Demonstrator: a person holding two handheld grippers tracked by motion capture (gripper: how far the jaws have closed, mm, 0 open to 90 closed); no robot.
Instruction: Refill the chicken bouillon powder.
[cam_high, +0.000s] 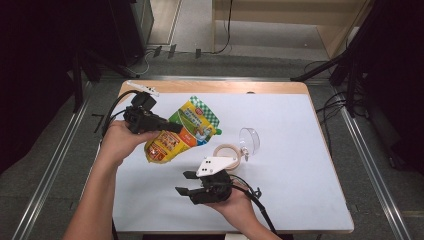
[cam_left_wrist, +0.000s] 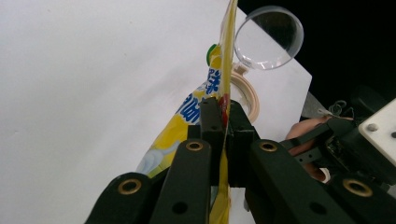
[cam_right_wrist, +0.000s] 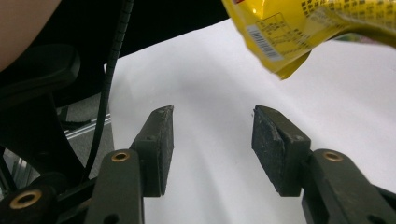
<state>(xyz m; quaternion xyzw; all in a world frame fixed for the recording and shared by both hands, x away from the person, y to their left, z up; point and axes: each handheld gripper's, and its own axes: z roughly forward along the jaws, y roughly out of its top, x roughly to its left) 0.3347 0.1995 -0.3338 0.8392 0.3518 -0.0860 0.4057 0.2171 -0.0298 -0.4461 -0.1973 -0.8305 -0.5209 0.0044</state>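
A yellow and green food pouch (cam_high: 182, 131) hangs tilted above the white table, pinched at its edge by my left gripper (cam_high: 172, 128), which is shut on it. In the left gripper view the pouch (cam_left_wrist: 196, 109) runs edge-on between the closed jaws of the left gripper (cam_left_wrist: 224, 116). My right gripper (cam_high: 187, 183) is held low near the table's front, jaws open and pointing left, nothing between them. In the right gripper view the right gripper (cam_right_wrist: 212, 123) faces bare table, and the pouch's lower corner (cam_right_wrist: 289, 32) hangs above and beyond.
A wooden ring (cam_high: 226, 152) lies on the white table cover (cam_high: 290, 150) right of the pouch, with a clear plastic dome lid (cam_high: 249, 140) beside it. Both show in the left gripper view as the ring (cam_left_wrist: 245, 91) and the lid (cam_left_wrist: 268, 37). A white strip (cam_high: 142, 88) lies at the back left corner.
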